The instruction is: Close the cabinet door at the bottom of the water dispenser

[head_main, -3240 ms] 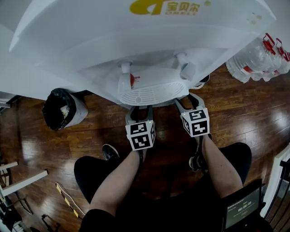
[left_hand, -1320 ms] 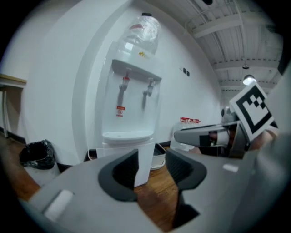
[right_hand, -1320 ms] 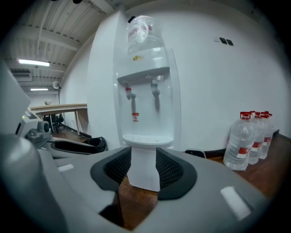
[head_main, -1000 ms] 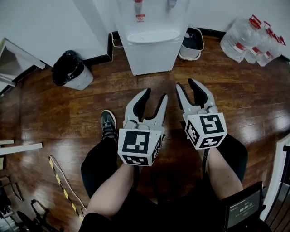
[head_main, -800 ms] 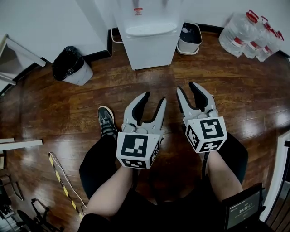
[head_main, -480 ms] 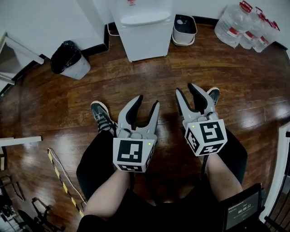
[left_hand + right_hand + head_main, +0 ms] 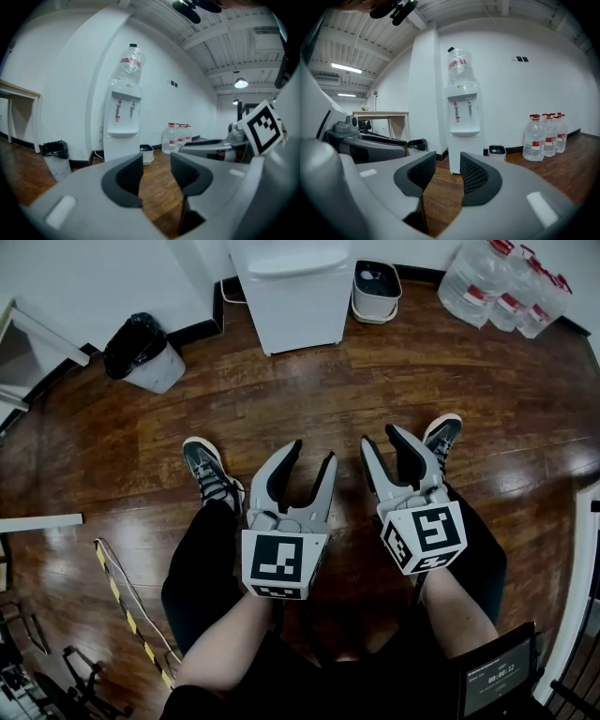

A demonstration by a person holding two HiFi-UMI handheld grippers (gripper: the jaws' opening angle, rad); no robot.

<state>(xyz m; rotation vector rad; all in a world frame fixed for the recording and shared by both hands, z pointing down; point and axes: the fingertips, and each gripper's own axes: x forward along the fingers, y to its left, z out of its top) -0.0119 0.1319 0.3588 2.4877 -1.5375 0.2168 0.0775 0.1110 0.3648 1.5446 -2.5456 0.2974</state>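
Note:
The white water dispenser (image 7: 291,292) stands against the far wall, its lower cabinet front (image 7: 300,320) flat and flush. In the left gripper view the dispenser (image 7: 121,133) carries a bottle on top, and it shows in the right gripper view too (image 7: 464,124). My left gripper (image 7: 310,452) hovers over the wooden floor in front of my knees, well short of the dispenser, jaws a little apart with nothing between them (image 7: 156,164). My right gripper (image 7: 381,436) is beside it, also open and empty (image 7: 448,168).
A bin lined with a black bag (image 7: 141,352) stands left of the dispenser and a small white bin (image 7: 375,289) right of it. Several large water bottles (image 7: 502,282) sit at the far right. My shoes (image 7: 208,474) rest on the floor; a small screen (image 7: 497,679) is near right.
Both grippers have drawn back from the dispenser, which has slid toward the top of the head view. Both shoes have come into sight. Jaw gaps look the same.

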